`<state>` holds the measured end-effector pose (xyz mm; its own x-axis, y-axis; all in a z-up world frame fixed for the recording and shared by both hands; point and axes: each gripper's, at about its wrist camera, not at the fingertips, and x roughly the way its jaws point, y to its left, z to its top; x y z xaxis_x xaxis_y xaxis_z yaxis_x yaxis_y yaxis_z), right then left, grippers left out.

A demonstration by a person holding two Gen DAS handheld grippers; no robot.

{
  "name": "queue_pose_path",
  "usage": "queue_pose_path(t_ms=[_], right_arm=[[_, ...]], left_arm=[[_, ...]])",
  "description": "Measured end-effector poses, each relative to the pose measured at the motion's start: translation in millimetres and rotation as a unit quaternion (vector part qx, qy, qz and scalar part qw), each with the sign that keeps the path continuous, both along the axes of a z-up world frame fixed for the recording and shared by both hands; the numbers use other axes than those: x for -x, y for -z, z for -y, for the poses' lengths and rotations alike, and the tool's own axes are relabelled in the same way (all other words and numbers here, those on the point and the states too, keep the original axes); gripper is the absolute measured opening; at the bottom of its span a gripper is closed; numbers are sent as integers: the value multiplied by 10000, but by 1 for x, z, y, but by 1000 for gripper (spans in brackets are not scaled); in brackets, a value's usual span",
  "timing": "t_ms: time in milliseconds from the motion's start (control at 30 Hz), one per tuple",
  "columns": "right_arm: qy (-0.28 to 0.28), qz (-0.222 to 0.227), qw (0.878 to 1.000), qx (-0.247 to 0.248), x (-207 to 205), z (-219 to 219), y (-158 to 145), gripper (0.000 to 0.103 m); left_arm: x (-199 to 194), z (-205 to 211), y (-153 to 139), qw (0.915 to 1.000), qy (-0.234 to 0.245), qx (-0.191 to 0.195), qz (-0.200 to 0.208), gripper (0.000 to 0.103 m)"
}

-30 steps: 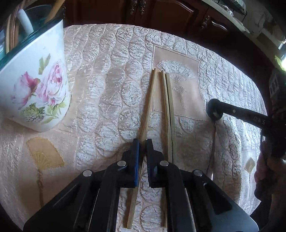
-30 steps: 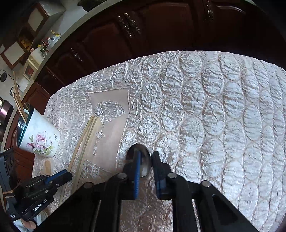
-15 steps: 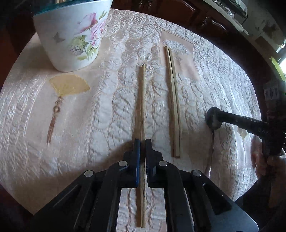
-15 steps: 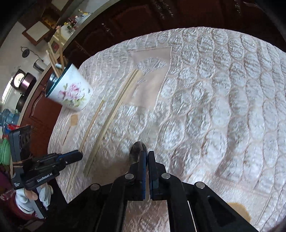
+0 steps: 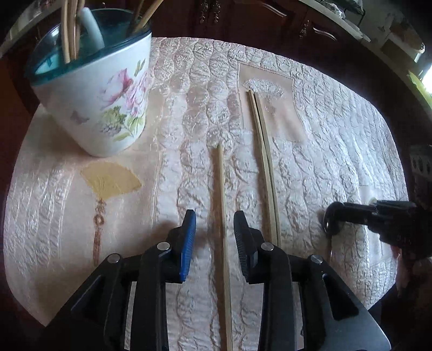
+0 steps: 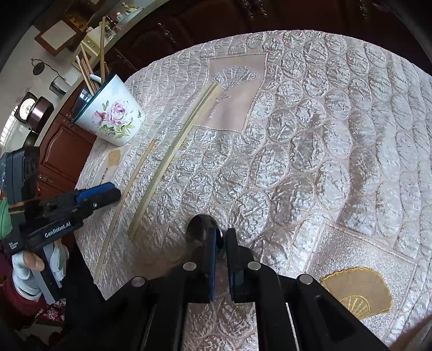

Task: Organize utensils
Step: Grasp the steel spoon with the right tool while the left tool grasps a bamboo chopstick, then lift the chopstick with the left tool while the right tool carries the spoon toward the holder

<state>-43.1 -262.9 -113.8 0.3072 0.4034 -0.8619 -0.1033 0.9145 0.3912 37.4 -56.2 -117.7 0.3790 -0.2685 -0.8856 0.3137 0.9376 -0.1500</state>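
A single wooden chopstick lies flat on the quilted tablecloth. My left gripper straddles its near half. The jaws are opening, and the stick sits between them untouched by the blue pads. To its right lies a pair of chopsticks side by side. A floral cup at the far left holds several chopsticks and a white utensil. My right gripper has a metal spoon by the neck, its bowl sticking out ahead. Its jaws are opening slightly, with the spoon between the pads.
The round table's cloth drops away at the near edge under both grippers. Dark wooden cabinets stand behind the table. A gloved hand holds the left gripper at the left of the right wrist view.
The left jaws have parted and let go of the single chopstick, which now rests on the cloth. The cup shows larger at upper left. The right gripper has kept the spoon.
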Motion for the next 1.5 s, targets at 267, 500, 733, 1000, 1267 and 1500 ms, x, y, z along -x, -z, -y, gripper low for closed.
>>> queue_pose_path(t_ms=[267,500,733,1000,1267,1500], right_arm=[[-12,32,10000,-37,0,5,1,11],[-71,92,9999,-7,-2,-5,1,11],[-269,442,9985,198,4,-18,-16,3],[-248,795,9963,223,6,-13,-50,2],[-441,446,9978,208,4,-17,-21,37],[-527,439,9970,367,5,-34,-7,3]], left_arm=[[-35,26,18,9991,272,-257,-205,31],[-39,34,20,9982,456,-382,-26,21],[-31,16,0,9992,297,-123,231,4],[-18,-30,-50,9975,-71,478,511,4],[2,-56,-73,9957,-191,662,611,4],[15,-61,-96,9940,-194,730,787,4]])
